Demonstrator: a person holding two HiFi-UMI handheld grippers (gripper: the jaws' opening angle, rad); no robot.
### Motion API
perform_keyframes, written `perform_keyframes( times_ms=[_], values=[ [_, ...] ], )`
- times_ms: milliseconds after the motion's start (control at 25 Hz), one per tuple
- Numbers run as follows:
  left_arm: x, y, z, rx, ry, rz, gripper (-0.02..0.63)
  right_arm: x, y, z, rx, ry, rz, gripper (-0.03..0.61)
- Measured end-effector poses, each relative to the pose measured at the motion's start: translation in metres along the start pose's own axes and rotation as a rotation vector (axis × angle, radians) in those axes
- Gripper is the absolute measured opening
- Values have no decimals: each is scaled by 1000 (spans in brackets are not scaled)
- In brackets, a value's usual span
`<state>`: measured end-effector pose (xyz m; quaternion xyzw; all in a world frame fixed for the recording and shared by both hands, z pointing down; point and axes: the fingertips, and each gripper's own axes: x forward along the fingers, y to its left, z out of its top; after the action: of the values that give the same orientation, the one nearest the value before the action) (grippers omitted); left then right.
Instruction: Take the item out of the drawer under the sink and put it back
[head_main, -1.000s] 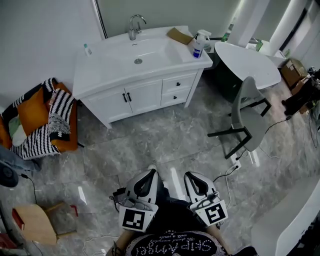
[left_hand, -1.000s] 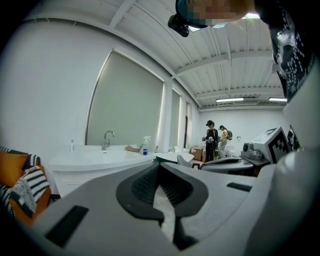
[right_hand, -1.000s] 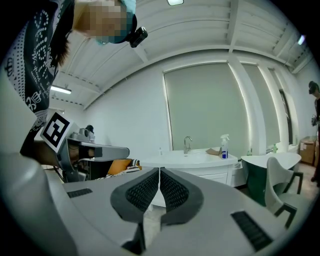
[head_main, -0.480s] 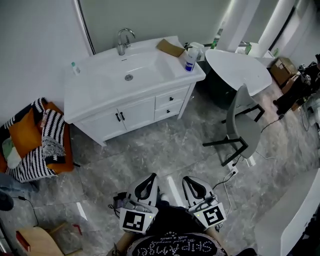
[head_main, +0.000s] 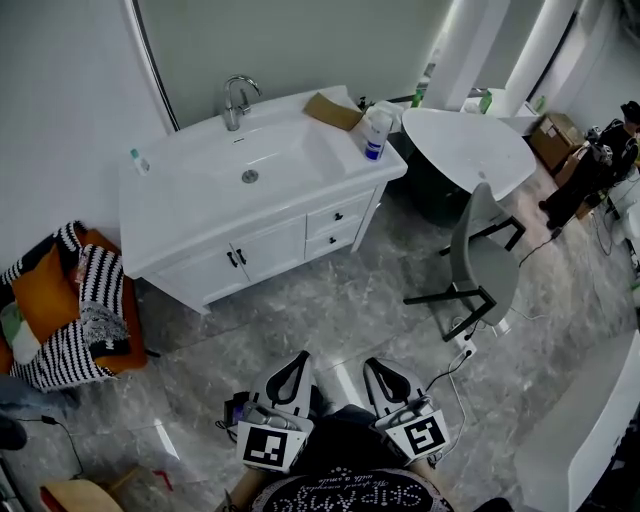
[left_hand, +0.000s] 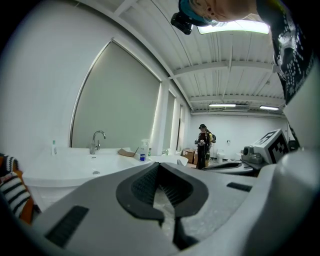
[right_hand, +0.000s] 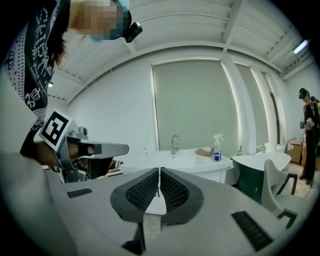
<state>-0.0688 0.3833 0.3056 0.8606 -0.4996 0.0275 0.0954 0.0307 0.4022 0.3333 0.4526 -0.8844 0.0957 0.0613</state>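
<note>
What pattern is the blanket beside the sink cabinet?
The blanket has black-and-white stripes, clearest in the head view.

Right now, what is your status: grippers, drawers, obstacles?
Left gripper shut, empty. Right gripper shut, empty. Drawers closed, not reached yet. Grey chair stands right of path.

The sink (head_main: 250, 160) is a white basin set into the top of a white cabinet (head_main: 185, 280) that stands against the wall. Below the basin, toward the right of the head view, two small drawers sit one above the other: the upper drawer (head_main: 338, 214) and the lower drawer (head_main: 327, 241). Each has a plain white front with a dark knob at its middle. Both are pushed fully in, flush with the cabinet face, just beside a pair of closed doors (head_main: 270, 245). Their contents cannot be seen.
</note>
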Motion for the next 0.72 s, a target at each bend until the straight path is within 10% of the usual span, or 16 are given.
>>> perform_keyframes(
  times_ms=[720],
  values=[
    [24,13,2,19,10,-31,3,25,-11,1,35,-39,-4,20]
  ],
)
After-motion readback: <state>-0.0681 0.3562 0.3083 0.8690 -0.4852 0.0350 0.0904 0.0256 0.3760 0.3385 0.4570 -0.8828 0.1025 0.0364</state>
